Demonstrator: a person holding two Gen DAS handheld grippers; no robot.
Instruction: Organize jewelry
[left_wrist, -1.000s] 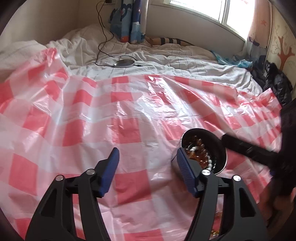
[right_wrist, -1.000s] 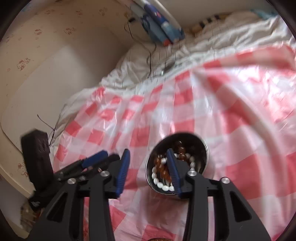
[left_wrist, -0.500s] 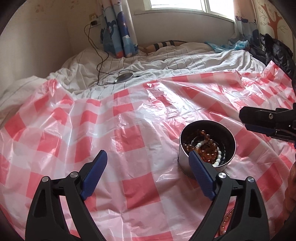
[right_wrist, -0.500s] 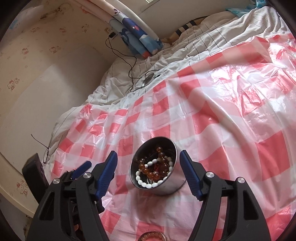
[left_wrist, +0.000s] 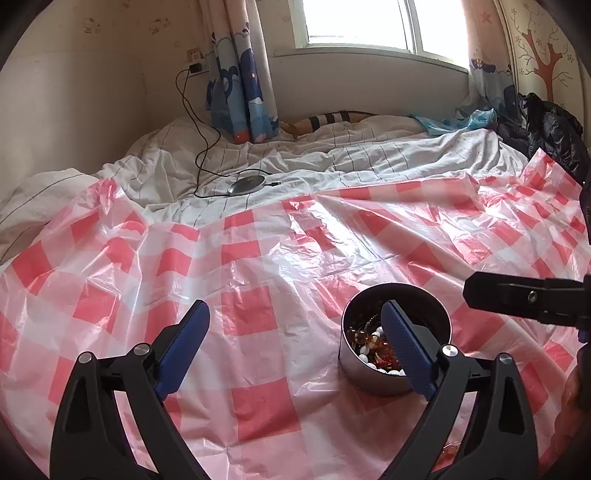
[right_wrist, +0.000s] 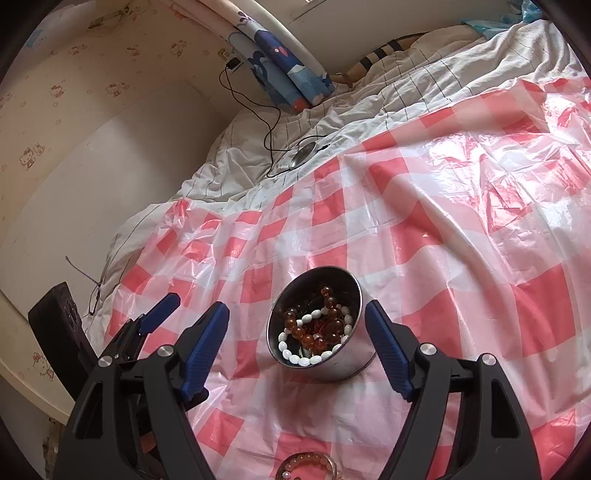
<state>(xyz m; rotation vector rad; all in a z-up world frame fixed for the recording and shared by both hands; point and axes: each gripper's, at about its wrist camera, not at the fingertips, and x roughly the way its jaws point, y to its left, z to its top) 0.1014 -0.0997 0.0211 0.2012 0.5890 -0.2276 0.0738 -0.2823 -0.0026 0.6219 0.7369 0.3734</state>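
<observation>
Both tongs, left (left_wrist: 291, 345) and right (right_wrist: 295, 349), have just been opening and stand spread, holding nothing, near the bead-filled metal tin (right_wrist: 347, 363) on the bed's checked plastic sheet (right_wrist: 461, 229).

Bedroom: bed (left_wrist: 369, 158) with white lined sheet, pink checked plastic cover (left_wrist: 258, 258) over it. Bright window (left_wrist: 362, 22), cartoon curtain (left_wrist: 240, 92), patterned wallpaper (right_wrist: 74, 92). Dark heap (left_wrist: 550, 129) far right, probably clothing.

My round metal tin (right_wrist: 334, 363) on red-checked plastic sheet (right_wrist: 461, 229) | amber-and-white bead bracelets (right_wrist: 314, 332) inside | another bead bracelet (right_wrist: 306, 463) nearer me
</observation>
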